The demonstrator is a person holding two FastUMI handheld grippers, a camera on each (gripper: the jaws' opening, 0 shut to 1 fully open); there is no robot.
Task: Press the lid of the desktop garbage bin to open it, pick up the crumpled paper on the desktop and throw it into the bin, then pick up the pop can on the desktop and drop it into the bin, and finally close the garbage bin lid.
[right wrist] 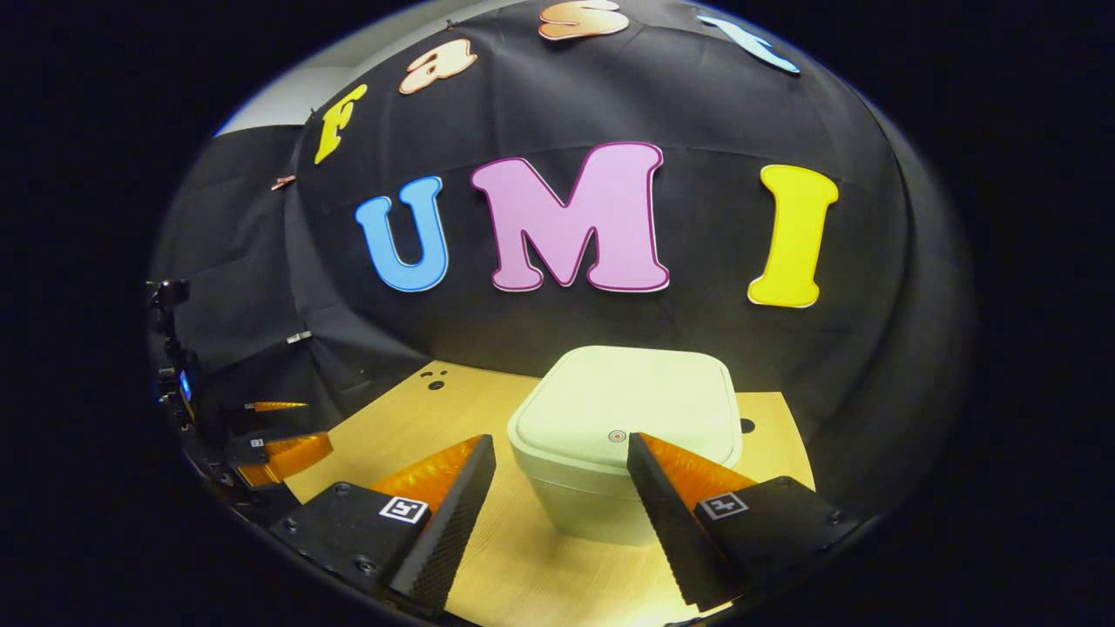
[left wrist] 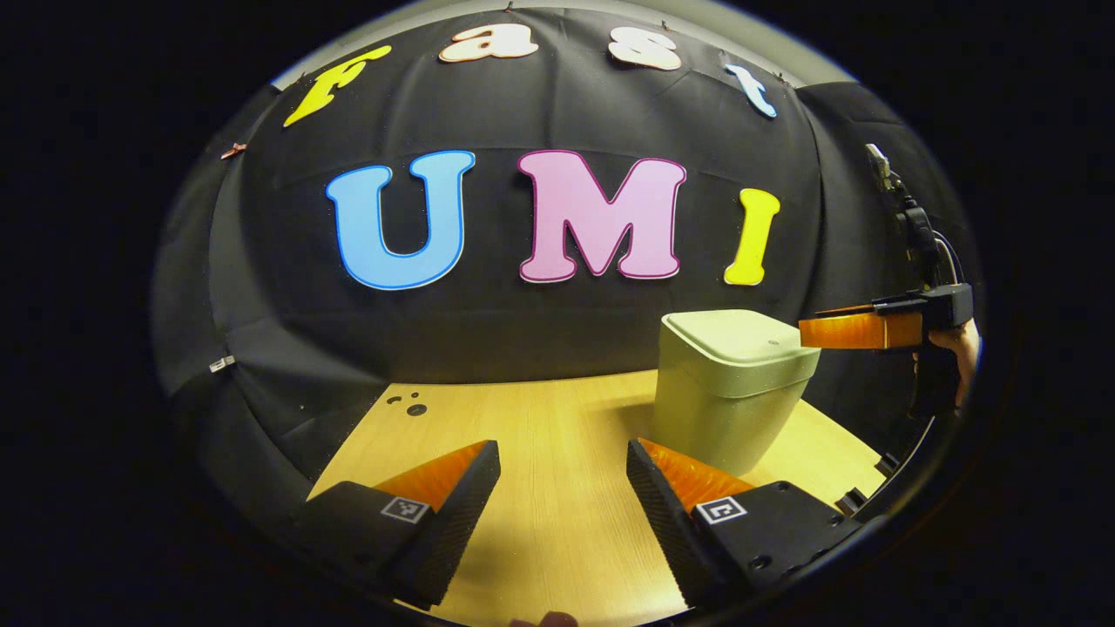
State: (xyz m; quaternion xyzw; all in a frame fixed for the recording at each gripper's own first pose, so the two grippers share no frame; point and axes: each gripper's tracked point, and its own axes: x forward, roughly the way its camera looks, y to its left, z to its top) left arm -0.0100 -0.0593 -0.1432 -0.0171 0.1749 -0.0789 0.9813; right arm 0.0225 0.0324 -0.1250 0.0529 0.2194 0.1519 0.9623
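Garbage bin point(right wrist: 610, 435) standing upright on the wooden bench point(left wrist: 557, 435), lid point(right wrist: 623, 401) closed. Right gripper point(right wrist: 557, 453) held above and just in front of the bin, jaws wide apart and gripping nothing; its right finger overlaps the lid's front edge beside a small round mark point(right wrist: 617, 435), though contact cannot be judged. Left gripper point(left wrist: 562, 457) held low over bare bench to the bin's left, jaws likewise spread and empty. In the left gripper view, the right gripper point(left wrist: 862, 331) reaches in level with the lid, a hand point(left wrist: 958, 348) behind it.
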